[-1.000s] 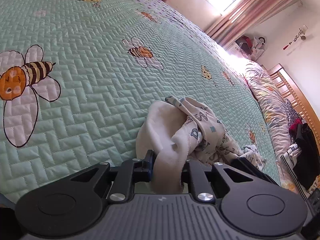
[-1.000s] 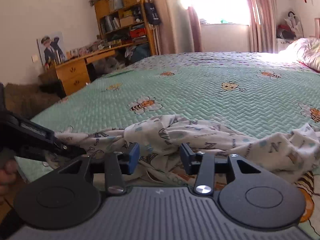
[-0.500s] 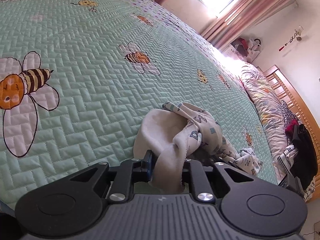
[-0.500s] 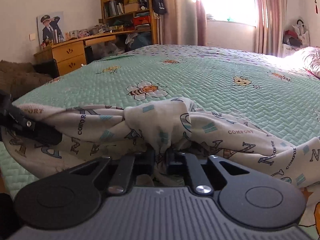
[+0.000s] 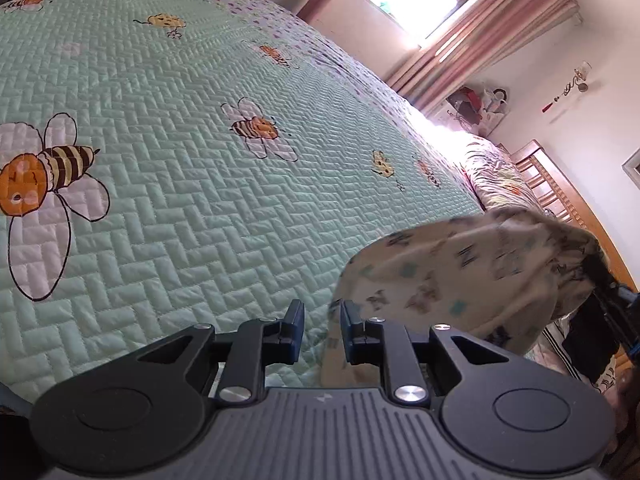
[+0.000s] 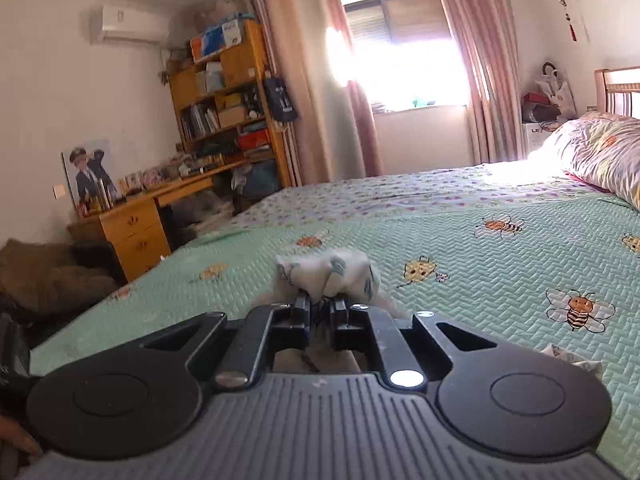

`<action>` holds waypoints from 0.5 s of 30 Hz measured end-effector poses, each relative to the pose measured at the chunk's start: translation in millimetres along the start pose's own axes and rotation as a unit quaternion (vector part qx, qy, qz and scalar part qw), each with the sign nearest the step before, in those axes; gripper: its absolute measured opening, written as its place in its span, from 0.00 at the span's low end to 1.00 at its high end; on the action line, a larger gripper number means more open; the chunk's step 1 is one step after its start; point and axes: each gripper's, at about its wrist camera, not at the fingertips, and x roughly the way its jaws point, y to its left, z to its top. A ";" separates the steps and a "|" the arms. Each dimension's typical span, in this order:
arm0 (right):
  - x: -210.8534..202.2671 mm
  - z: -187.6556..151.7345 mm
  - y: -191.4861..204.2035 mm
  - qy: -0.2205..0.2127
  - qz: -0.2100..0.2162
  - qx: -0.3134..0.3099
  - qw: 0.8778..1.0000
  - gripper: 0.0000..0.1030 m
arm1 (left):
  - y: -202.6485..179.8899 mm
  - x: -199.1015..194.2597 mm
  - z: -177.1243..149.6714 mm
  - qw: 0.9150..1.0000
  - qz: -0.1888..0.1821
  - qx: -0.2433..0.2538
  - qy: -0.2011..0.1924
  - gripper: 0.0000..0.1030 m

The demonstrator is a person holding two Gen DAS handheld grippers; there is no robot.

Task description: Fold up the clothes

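**Bedroom, daylit**

Mint bee-print quilt [image 6: 460, 248] covers the bed. Blown-out window [image 6: 408, 64] at 12 o'clock, pink curtains [image 6: 476, 60] either side. Wooden bookshelf [image 6: 228, 100] and desk [image 6: 136, 216] at 10, air conditioner [image 6: 128, 24] above. Headboard [image 6: 620, 88] at 2.

The garment [image 5: 460, 276] hangs above the bedspread [image 5: 200, 200] — pillow [image 6: 600, 156] at its far right.

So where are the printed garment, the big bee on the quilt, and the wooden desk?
printed garment [image 5: 460, 280]: left wrist view, on its hanging middle.
big bee [image 5: 44, 176]: left wrist view, on its striped body.
wooden desk [image 6: 136, 228]: right wrist view, on a drawer front.
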 end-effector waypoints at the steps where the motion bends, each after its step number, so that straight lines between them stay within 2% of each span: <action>1: -8.7 3.9 -1.0 -0.009 0.009 0.002 1.000 0.09 | -3.2 -2.6 -1.6 1.000 -0.004 0.004 -0.001 0.20; 2: -16.5 7.2 -2.0 -0.016 0.018 0.002 1.000 0.09 | -6.8 -3.2 -2.6 1.000 -0.008 0.008 0.000 0.20; 4: -9.1 2.7 -4.9 0.025 0.007 -0.009 1.000 0.09 | -14.4 -4.4 -4.9 1.000 -0.016 0.017 0.001 0.20; 6: -16.2 7.4 -12.3 0.027 0.021 0.041 0.999 0.09 | -24.0 -5.7 -9.0 0.999 -0.022 0.032 0.002 0.20; 9: -38.5 19.5 -2.0 -0.049 0.053 0.034 0.997 0.09 | -34.1 -8.2 -14.1 0.999 -0.027 0.046 0.003 0.20; 12: -33.8 42.5 8.2 -0.067 0.069 0.023 0.995 0.09 | -40.0 -13.2 -15.6 0.998 -0.025 0.056 -0.004 0.21; 13: -25.7 50.7 11.2 -0.072 0.083 0.025 0.994 0.09 | -40.5 -15.7 -15.9 0.998 -0.023 0.058 -0.009 0.23; 14: -17.3 58.8 14.1 -0.077 0.098 0.028 0.992 0.10 | -41.0 -18.5 -16.2 0.998 -0.020 0.060 -0.015 0.29; 15: -4.6 65.0 15.0 -0.078 0.124 0.030 0.989 0.12 | -40.7 -21.6 -16.2 0.998 -0.015 0.060 -0.024 0.44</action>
